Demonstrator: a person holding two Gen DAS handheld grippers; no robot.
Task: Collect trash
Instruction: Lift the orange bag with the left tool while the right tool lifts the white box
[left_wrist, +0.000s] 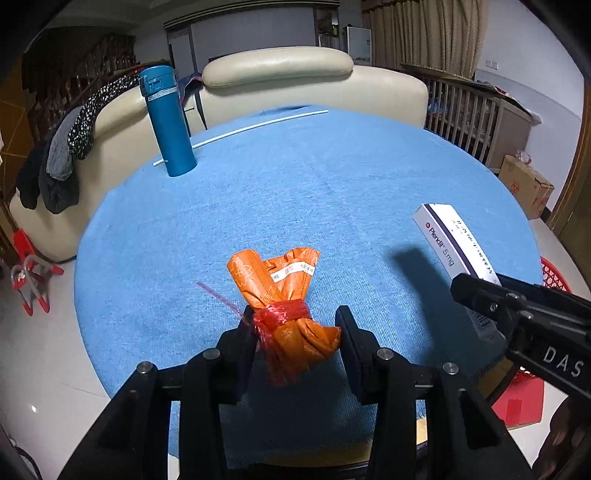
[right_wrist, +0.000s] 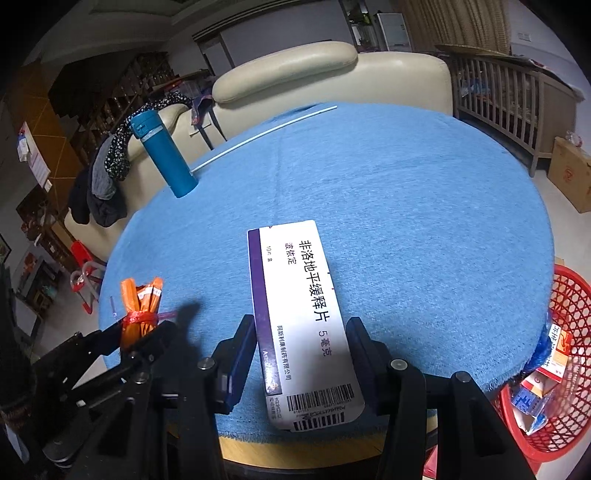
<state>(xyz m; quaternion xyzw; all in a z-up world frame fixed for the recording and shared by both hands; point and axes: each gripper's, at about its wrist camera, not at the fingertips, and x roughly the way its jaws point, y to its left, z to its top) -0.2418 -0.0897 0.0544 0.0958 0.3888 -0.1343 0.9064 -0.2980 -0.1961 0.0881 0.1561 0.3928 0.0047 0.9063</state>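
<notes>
On the left wrist view, left claw (left_wrist: 295, 328) clamped on an orange crinkled plastic wrapper bundle tied with red string (left_wrist: 284, 295), fingers (left_wrist: 243, 332) pressing both sides at the tied waist; bundle sits near the front edge of the round table with blue cloth (left_wrist: 295, 177). Tall teal insulated bottle (left_wrist: 168, 122) upright at the far left rim, thin white straw-like rod (left_wrist: 251, 127) lying behind it along the far edge. White-and-purple medicine carton (left_wrist: 443, 240) to the right, held by the right claw, tilted, far end off the cloth. Right wrist view: right claw (right_wrist: 301, 354) closed on the carton (right_wrist: 303, 314), fingers (right_wrist: 243, 343) against its long sides near the barcode end. Red plastic mesh basket (right_wrist: 569, 332) beside the table at right, lower, holding small crumpled boxes (right_wrist: 535, 391). Left claw and bundle (right_wrist: 142, 306) at the left, well apart from the carton.
</notes>
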